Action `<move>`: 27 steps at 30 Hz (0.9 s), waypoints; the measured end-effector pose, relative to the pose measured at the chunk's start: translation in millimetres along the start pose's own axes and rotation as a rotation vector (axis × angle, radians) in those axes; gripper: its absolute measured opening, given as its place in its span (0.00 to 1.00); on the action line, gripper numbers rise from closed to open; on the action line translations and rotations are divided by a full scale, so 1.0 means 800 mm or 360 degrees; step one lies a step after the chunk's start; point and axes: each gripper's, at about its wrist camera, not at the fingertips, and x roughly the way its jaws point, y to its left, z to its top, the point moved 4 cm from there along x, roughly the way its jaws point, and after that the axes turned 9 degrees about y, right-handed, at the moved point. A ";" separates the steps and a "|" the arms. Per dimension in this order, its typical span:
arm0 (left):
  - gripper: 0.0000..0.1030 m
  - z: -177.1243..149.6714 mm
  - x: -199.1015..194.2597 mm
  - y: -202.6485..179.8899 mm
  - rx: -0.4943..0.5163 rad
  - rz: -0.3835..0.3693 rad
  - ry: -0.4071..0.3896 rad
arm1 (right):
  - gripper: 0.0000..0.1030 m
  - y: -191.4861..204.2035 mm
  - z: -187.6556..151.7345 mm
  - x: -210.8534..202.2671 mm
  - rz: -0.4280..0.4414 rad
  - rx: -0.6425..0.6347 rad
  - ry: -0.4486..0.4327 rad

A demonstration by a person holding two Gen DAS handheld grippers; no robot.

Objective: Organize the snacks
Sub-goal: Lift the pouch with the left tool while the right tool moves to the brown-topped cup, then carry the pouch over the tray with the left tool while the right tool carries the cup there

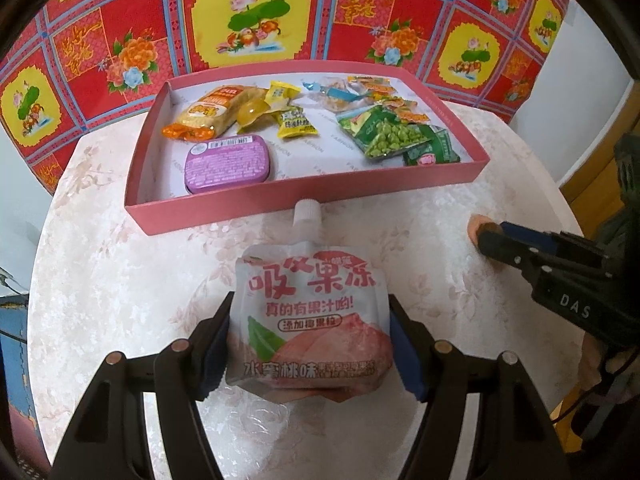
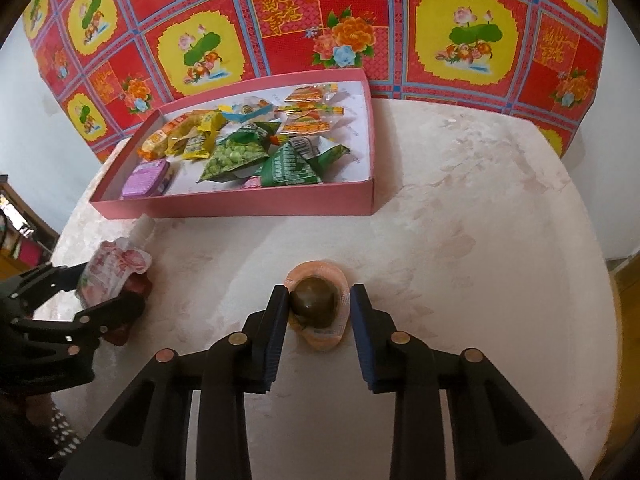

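The left gripper (image 1: 308, 344) clamps the peach jelly pouch (image 1: 310, 320) on the table (image 1: 120, 280), near the pink tray (image 1: 304, 204); the right gripper (image 2: 320, 304) straddles a wrapped egg (image 2: 314, 308), left pad touching, right pad just clear.

A round counter (image 1: 120, 280) covered in a pale, faintly flowered cloth carries everything. A shallow pink box (image 1: 280, 204) holding snacks sits toward its far edge, and a white peach jelly pouch (image 1: 308, 320) lies on the cloth just in front of the box, its cap near the box wall. Off to the right, well apart from the pouch, rests a small packet with a dark round sweet (image 2: 314, 304) inside
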 end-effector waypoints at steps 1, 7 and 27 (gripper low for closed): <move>0.70 -0.001 -0.001 0.001 -0.0006 -0.0012 0.0000 | 0.31 0.001 0.000 0.000 0.0019 0.0006 0.0007; 0.70 -0.003 -0.015 0.004 -0.0028 -0.0011 -0.0041 | 0.31 0.007 -0.006 -0.002 0.0060 0.0006 0.0021; 0.70 0.022 -0.048 -0.009 0.0006 -0.0007 -0.0165 | 0.31 0.012 -0.005 -0.042 0.0158 0.0012 -0.0051</move>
